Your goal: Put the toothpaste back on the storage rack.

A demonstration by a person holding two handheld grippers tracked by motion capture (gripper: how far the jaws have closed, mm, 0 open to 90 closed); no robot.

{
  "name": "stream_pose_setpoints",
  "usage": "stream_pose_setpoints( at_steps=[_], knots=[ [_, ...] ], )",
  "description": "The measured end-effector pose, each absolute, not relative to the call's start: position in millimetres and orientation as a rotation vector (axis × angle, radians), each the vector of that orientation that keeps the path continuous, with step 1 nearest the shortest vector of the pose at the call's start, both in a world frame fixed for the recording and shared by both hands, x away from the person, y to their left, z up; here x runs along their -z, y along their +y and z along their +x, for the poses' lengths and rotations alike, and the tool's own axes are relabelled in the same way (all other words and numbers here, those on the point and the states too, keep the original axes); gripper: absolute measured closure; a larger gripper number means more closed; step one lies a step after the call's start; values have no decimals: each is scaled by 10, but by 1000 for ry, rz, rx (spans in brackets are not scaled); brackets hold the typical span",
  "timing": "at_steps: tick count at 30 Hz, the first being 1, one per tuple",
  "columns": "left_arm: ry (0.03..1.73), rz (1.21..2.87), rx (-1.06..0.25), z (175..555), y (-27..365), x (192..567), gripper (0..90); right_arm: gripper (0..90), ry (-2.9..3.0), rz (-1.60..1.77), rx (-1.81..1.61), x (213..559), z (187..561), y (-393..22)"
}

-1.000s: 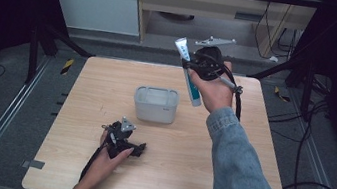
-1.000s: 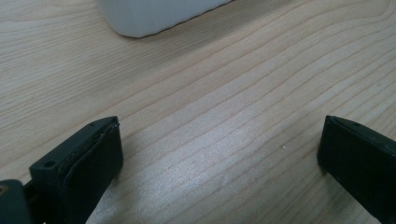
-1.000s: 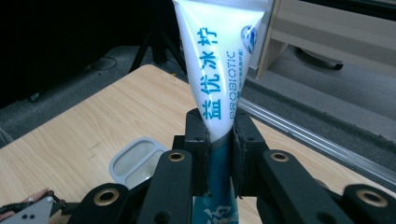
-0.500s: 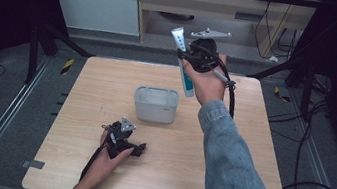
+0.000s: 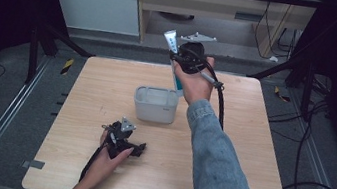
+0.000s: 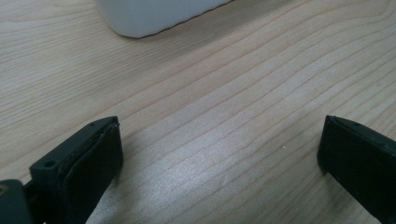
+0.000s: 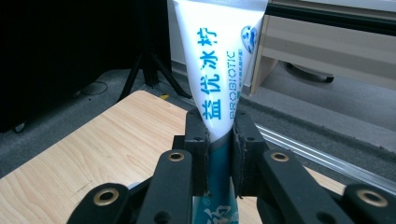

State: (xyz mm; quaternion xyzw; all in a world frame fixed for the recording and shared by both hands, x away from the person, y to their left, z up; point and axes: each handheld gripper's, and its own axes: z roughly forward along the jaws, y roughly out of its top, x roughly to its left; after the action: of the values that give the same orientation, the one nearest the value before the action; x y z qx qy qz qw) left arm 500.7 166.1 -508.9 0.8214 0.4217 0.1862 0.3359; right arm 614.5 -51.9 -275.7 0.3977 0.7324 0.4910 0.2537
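White toothpaste tube (image 7: pixel 219 88) with blue Chinese lettering and "PROBIOTIC" print, teal toward the lower end. Held off the table, near upright, flat crimped end up. Sits just above the far right edge of the pale grey tub (image 5: pixel 155 104), mid-table.

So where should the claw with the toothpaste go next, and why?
Probably a little lower, toward the grey container. The right claw is shut on the toothpaste tube, holding it upright just above the container's far right corner, so lowering it in looks like the natural next step.
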Motion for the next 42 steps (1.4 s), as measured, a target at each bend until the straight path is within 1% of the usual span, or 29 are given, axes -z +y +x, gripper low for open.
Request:
stream_pose_setpoints(
  at_steps=[4, 16, 42],
  knots=[
    [1094, 2144, -483, 5028, 1659, 5089, 0, 790, 2005, 1084, -1328, 2835, 6188, -418],
    [1098, 2140, -486, 5033, 1654, 5090, 0, 788, 2014, 1055, -1333, 2887, 6183, -236],
    [1095, 2137, -483, 5039, 1650, 5092, 0, 788, 1992, 996, -1408, 3036, 6195, 39]
  ],
)
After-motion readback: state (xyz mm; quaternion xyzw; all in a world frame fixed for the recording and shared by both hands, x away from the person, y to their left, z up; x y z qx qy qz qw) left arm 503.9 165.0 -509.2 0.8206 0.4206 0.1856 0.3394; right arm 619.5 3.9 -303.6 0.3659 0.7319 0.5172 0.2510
